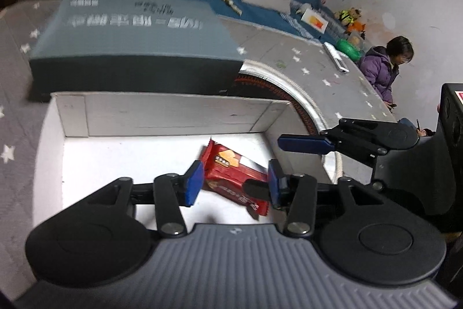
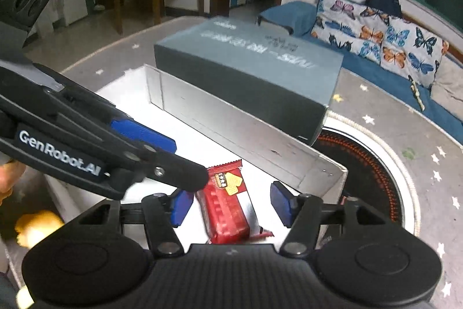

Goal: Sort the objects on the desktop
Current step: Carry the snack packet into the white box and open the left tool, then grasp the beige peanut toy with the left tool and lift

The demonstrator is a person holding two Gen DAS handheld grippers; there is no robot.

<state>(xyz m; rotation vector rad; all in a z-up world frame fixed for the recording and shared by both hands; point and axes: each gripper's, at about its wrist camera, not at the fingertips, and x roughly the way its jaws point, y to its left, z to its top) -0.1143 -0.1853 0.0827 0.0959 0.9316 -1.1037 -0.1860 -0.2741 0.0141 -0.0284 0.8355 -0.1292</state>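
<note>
Inside the white box: red snack packet point(image 1: 235, 178) flat on the white floor, toward the right half, slanting from far left to near right.
Same packet, right wrist view: red snack packet point(image 2: 228, 207) lengthwise between the blue pads, yellow cracker picture at its far end.
White box point(image 1: 162, 113): open on top, low walls, far wall plain and scuffed, bright floor.
Left gripper point(image 1: 234, 184): down in the box, blue pads spread wide on either side of the packet, packet apparently loose between them; contact with either pad hard to judge from the blur.
Left gripper, seen from the right wrist point(image 2: 150, 139): black linkage marked GenRobot.AI, slanting in from the left over the box, one blue pad showing.
Right gripper point(image 2: 231, 204): pads wide apart, straddling the packet, nothing clamped.
Right gripper, seen from the left wrist point(image 1: 303, 144): one blue pad plainly visible, over the right wall of the box.
Grey-blue carton point(image 1: 136, 34): closed, white lettering on the lid, just beyond the far wall of the box.
Round mat point(image 2: 373, 173): black with orange markings and a pale rope edge, right of the box, partly under the carton.
Grey star-print cloth point(image 1: 318, 60): beneath everything.
Butterfly cushions point(image 2: 385, 39): on the blue sofa, far right.
Person in purple jacket point(image 1: 382, 68): far right, near the wall.
</note>
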